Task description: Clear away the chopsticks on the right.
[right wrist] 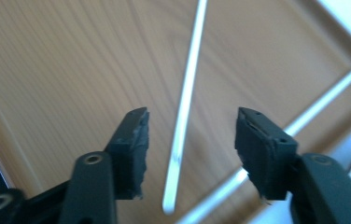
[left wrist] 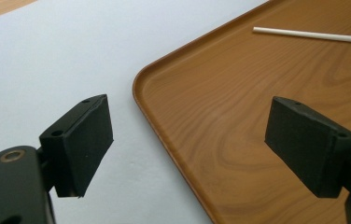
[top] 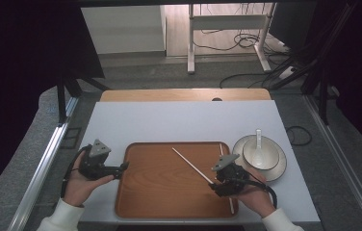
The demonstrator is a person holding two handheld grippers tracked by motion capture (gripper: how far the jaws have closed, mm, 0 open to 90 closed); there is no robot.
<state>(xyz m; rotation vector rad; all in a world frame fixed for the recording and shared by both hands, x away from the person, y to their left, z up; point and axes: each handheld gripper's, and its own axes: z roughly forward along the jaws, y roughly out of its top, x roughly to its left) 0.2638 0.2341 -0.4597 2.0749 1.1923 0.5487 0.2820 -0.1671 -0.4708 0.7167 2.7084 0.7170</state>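
A wooden tray lies on the white table. One white chopstick lies slantwise on it, and a second chopstick runs along the tray's right rim. My right gripper hovers over the tray's right side at the near end of the slanted chopstick. In the right gripper view the right gripper is open; the chopstick passes between the jaws and touches neither pad. The other chopstick crosses behind. My left gripper is at the tray's left rim; the left gripper is open and holds nothing.
A white plate holding a bowl and a spoon stands just right of the tray. The table's near edge lies right behind both hands. In the left gripper view the tray's corner sits between the jaws.
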